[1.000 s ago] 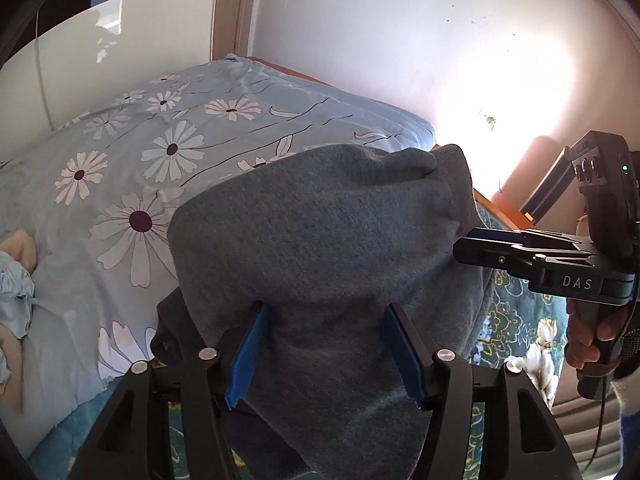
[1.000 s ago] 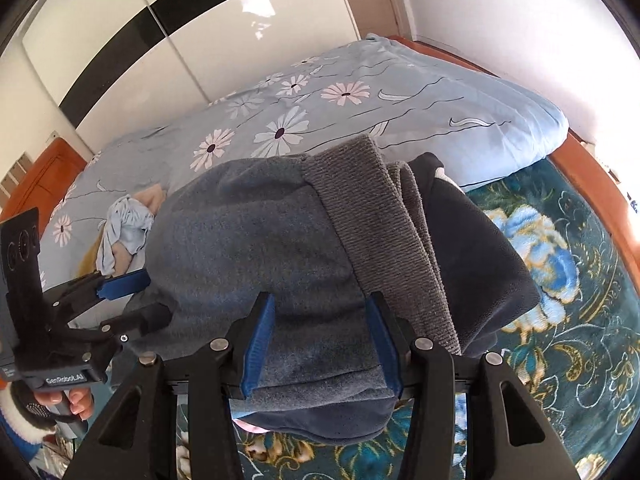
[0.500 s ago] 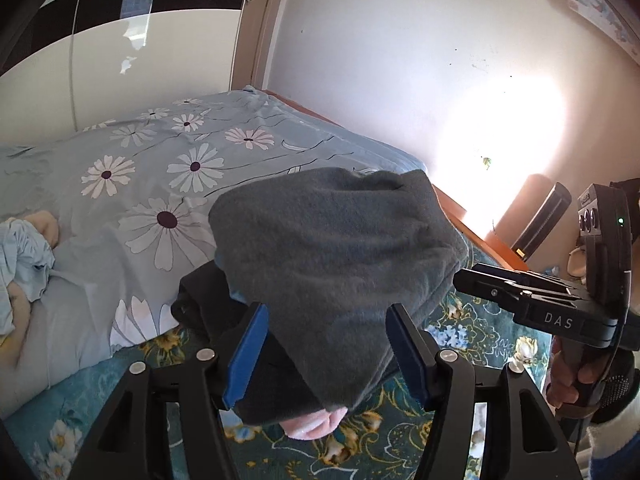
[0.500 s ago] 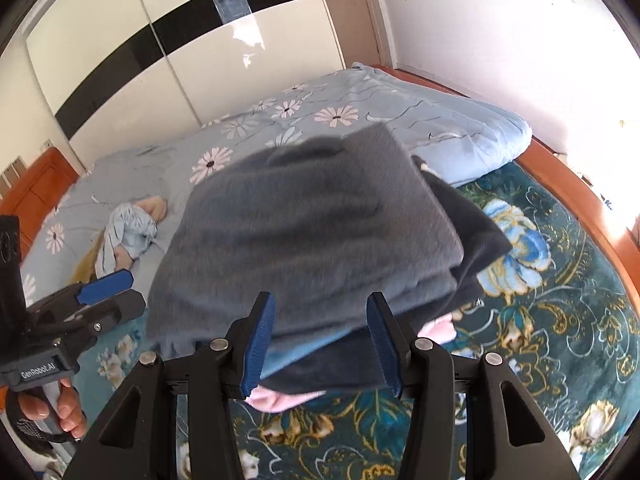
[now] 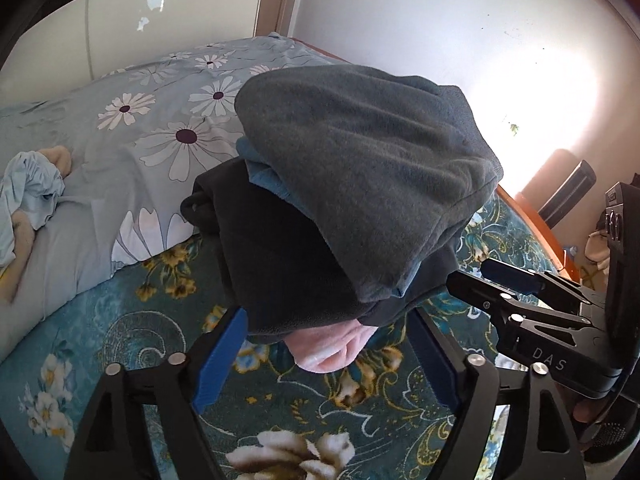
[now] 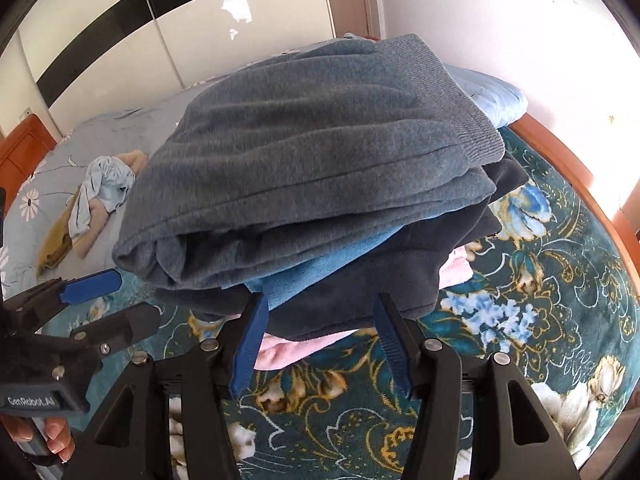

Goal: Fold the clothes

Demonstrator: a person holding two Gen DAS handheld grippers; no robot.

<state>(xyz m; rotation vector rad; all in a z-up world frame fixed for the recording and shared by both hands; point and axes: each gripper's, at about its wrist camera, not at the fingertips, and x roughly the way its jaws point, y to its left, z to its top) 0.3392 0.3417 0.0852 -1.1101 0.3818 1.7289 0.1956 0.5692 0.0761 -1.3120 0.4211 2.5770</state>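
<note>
you have a stack of folded clothes sitting on the bed, on the dark teal flowered cover [image 6: 560, 280]. on top lies the grey-blue sweater [image 6: 320, 132], folded, with its ribbed hem toward the wall side; under it shows a strip of light blue cloth [image 6: 320, 276], then a dark navy fleece [image 6: 380, 280], and at the bottom a pink piece [image 6: 296, 350] that pokes out toward you. your left claw [image 5: 324, 356] hangs just in front of the stack with its blue pads spread wide and nothing between them; the pink piece's edge [image 5: 332, 344] sits in line with the gap, but the pads do not touch it. your right claw [image 6: 320, 344] is likewise spread wide and holds nothing, its tips right at the near edge of the navy fleece (whether they brush the cloth you cannot tell from here). each claw shows in the other's view off to the side, its fingers parted and bare: the right one [image 5: 508, 286] beside the stack's corner, the left one [image 6: 112, 304] near the sweater's folded end. behind the stack lies a pale blue daisy duvet [image 5: 132, 132], with a crumpled light blue garment [image 6: 104, 184] on it well apart from the stack.
</note>
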